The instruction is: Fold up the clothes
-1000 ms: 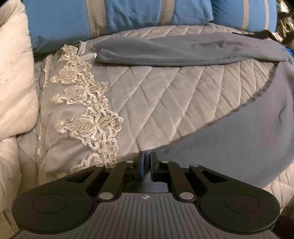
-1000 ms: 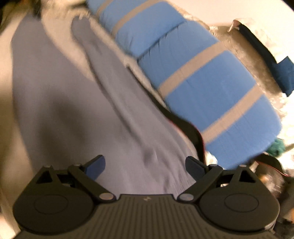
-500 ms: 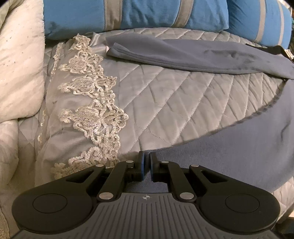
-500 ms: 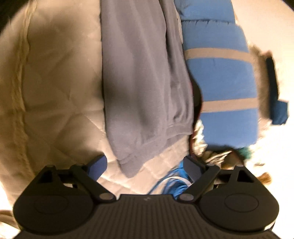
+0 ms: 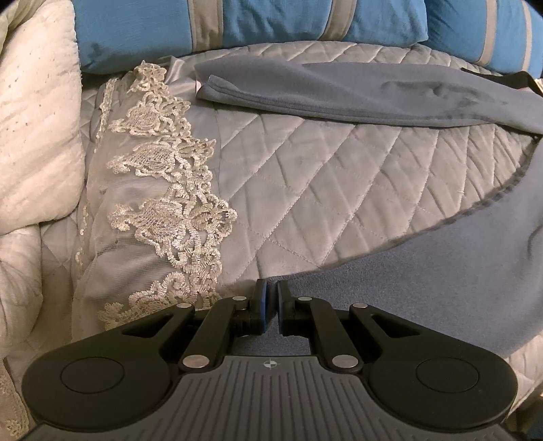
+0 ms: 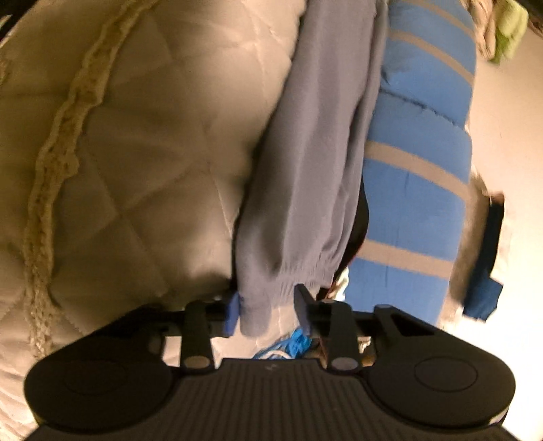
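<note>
Left tool (image 5: 270, 307): its jaws stood nearly together, pinched on the near edge of the grey-blue garment (image 5: 441, 271) where the cloth ran under and between the pads.
Right tool (image 6: 266, 310): its jaws were closing, with the ribbed cuff (image 6: 288, 288) of the garment's sleeve between them; the left pad lay against the cuff's edge, the right pad stood just clear of it.
Garment: a soft grey-blue top spread on the bed. In the left wrist view its body lay at the lower right, and one sleeve (image 5: 339, 95) stretched flat across the far part of the quilt, just in front of the pillows.
Other sleeve: in the right wrist view, which was blurred, it ran away from the tool along the edge of the quilt, beside the blue pillow (image 6: 417, 176).
Quilt (image 5: 322, 190): pale grey, stitched in diamonds, bare between the far sleeve and the garment's body.
Lace trim (image 5: 169, 210): cream embroidery lying over the quilt to the left of the left tool, apart from the garment.
Pillows (image 5: 271, 23): blue with grey stripes, lined up along the far side of the bed.
White cushion (image 5: 37, 129): quilted, at the left edge.
Blue cord (image 6: 292, 344): a tangle just below the cuff, half hidden by the right tool.
</note>
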